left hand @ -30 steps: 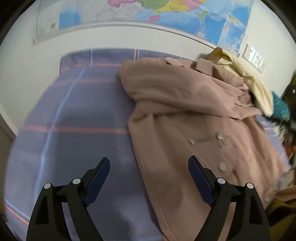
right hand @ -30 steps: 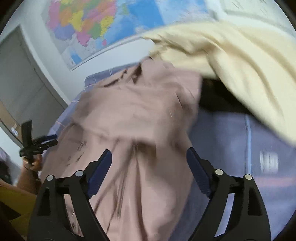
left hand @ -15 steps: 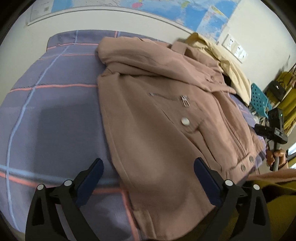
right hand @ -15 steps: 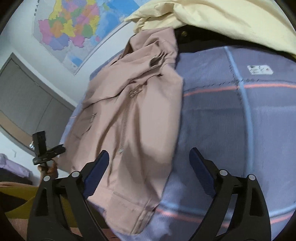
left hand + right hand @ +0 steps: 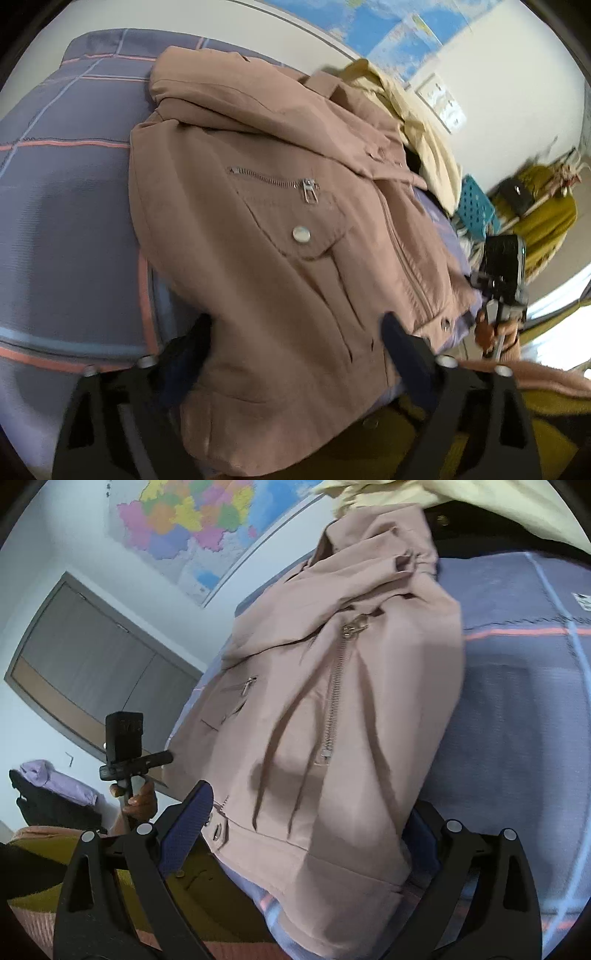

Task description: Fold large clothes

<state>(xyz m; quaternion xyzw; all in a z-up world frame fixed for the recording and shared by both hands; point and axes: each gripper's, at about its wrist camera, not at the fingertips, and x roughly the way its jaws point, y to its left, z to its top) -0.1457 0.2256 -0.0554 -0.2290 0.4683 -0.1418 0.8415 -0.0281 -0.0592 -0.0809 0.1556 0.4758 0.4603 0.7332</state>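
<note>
The pink jacket [image 5: 280, 236] lies front-up on the plaid bed sheet [image 5: 66, 206], collar toward twelve o'clock against a cream garment [image 5: 424, 136] and hem hanging over the bed's near edge at six. The left tongs [image 5: 295, 354] are spread wide, released, one finger either side of the hem (chest zipper and snap pocket just above, at twelve). The right tongs [image 5: 310, 834] gape wide open too, straddling the hem below the main zipper [image 5: 332, 698], with a wall map [image 5: 207, 520] at eleven o'clock.
</note>
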